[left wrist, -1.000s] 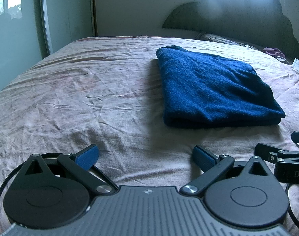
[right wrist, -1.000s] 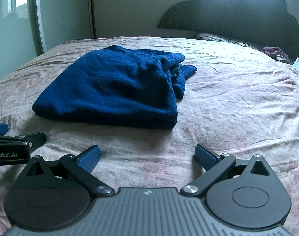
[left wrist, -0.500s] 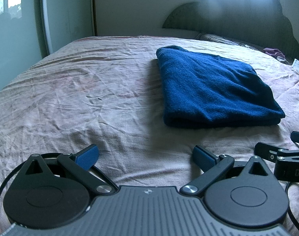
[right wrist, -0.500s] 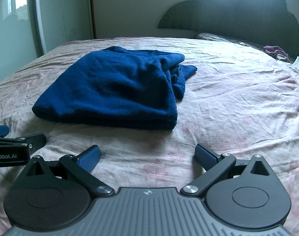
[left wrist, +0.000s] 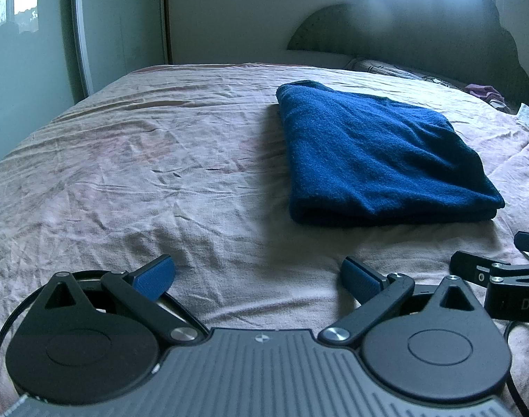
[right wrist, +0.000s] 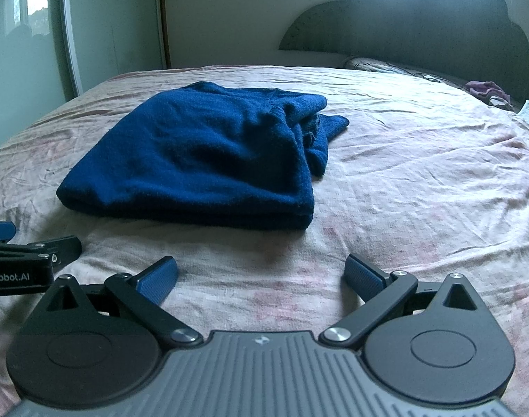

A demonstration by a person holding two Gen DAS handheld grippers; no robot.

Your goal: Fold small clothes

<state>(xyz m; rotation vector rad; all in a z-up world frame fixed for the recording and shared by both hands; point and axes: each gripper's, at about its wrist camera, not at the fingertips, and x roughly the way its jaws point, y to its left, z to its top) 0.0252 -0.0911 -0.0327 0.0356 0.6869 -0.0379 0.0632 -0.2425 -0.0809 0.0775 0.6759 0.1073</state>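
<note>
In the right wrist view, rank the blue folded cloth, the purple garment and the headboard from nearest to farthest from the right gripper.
Measured from the right gripper, whose jaws stand open:
1. Blue folded cloth: on the bedsheet just ahead, slightly left.
2. Purple garment: far right, near the head of the bed.
3. Headboard: upright at the bed's far end, behind the garment.

In the left wrist view the right gripper [left wrist: 507, 260] is cut by the right edge, so only a part shows. In the right wrist view the left gripper [right wrist: 21, 246] is cut by the left edge. The purple cloth [right wrist: 487, 89] by the headboard [right wrist: 421, 24] is too small to identify.
</note>
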